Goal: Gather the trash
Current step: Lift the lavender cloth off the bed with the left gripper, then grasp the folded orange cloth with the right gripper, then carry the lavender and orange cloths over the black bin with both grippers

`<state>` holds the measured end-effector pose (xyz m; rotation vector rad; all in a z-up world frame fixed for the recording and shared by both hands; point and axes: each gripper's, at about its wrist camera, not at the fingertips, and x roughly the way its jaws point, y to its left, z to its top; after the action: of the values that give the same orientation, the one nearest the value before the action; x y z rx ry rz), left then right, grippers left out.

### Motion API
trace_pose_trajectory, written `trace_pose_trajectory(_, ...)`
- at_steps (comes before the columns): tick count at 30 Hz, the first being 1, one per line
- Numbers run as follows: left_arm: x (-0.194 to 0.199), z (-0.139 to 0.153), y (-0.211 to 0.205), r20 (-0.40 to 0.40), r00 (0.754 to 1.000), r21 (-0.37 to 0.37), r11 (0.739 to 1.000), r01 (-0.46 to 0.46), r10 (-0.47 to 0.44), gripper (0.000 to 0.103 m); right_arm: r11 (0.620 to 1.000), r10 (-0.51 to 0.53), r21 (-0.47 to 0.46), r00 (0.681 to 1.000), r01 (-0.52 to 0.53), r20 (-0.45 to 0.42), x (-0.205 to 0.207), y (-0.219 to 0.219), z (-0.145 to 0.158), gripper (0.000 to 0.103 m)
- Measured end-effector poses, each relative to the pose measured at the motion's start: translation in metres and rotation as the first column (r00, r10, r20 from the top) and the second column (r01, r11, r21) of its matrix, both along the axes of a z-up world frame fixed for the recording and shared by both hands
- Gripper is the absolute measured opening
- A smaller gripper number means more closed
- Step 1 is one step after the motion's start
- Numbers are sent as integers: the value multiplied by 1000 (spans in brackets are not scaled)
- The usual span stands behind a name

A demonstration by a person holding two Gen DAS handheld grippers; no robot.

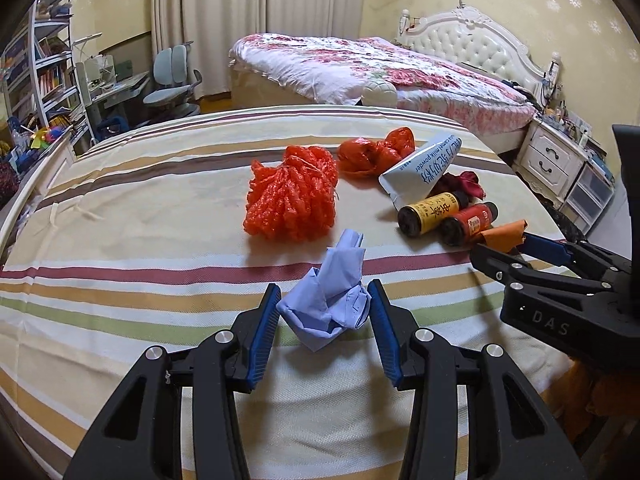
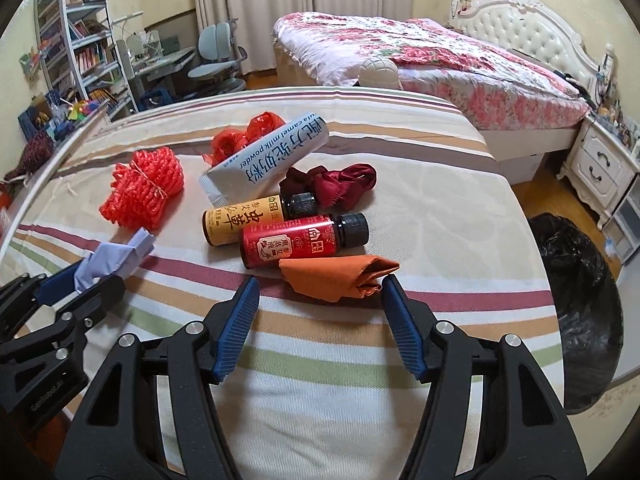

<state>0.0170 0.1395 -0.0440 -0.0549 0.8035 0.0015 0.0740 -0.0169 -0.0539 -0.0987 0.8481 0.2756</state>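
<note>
The left tool (image 1: pixel 323 294) grips a crumpled pale blue cloth (image 1: pixel 332 300), its blue pads pressed against the wad on either side, low over the striped bedspread (image 1: pixel 160 208); the right tool (image 2: pixel 320 280) stands with its jaws apart around a folded orange cloth (image 2: pixel 340 276), whose right end touches the right pad while the left pad stands clear of it, so the cloth lies on the bedspread rather than being gripped; just beyond the orange cloth lies a red bottle (image 2: pixel 296 240) on its side, touching a yellow bottle (image 2: pixel 244 220) beside it, both with black caps; farther off sits a white milk-powder packet (image 2: pixel 264 156), propped over a crumpled red plastic bag (image 2: pixel 240 136); to the right of the packet lies a dark red cloth (image 2: pixel 332 184); to the left, well apart from the bottles, rests a bundle of orange-red netting (image 2: pixel 144 192) tied with string; a bin lined with a black bag (image 2: pixel 576 280) stands on the floor at the right of the bed.
</note>
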Motion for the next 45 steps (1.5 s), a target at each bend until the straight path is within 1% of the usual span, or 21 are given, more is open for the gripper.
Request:
trace_pose_trajectory(2, 1, 0, 0, 0, 1000, 0, 1000, 2, -2, 45, 1000, -7, 9, 1000, 7, -11, 1, -3, -1, 46)
trace_pose_trajectory(4, 1, 0, -1, 2, 1000, 1, 1000, 6, -6, 45, 1000, -10, 26, 1000, 11, -14, 0, -6, -1, 46)
trace_pose_trajectory(11, -5, 3, -4, 20, 1000, -4, 1000, 13, -13, 45, 1000, -12, 8, 1000, 12, 16, -10, -10, 3, 46)
trace_pose_trajectory(14, -7, 4, -8, 21, 1000, -9, 1000, 21, -21, 45, 1000, -17, 15, 1000, 17, 19, -17, -16, 5, 46)
trace_pose_trajectory(18, -12, 6, -15, 31, 999, -17, 999, 35, -35, 45, 999, -34, 25, 999, 33, 23, -25, -29, 7, 46)
trace_pose_trajectory(24, -18, 15, -36, 68, 995, -23, 997, 77, -75, 45, 996, -85, 33, 995, 84, 49, -38, -59, 14, 46)
trace_pose_trajectory(29, -17, 26, -66, 104, 986, -24, 990, 137, -134, 45, 988, -151, 37, 986, 148, 75, -43, -91, 22, 46)
trace_pose_trajectory(33, -12, 31, -95, 117, 974, -20, 980, 196, -192, 45, 976, -218, 42, 971, 215, 94, -44, -124, 28, 46)
trace_pose_trajectory(37, -4, 32, -130, 128, 958, -13, 966, 259, -255, 45, 960, -279, 47, 955, 275, 103, -41, -155, 30, 46)
trace_pose_trajectory(41, 6, 31, -160, 126, 944, -29, 950, 310, -304, 45, 944, -330, 55, 938, 326, 101, -36, -182, 27, 46)
trace_pose_trajectory(45, 17, 30, -192, 124, 929, -13, 935, 354, -349, 45, 930, -367, 57, 925, 363, 101, -31, -204, 25, 46)
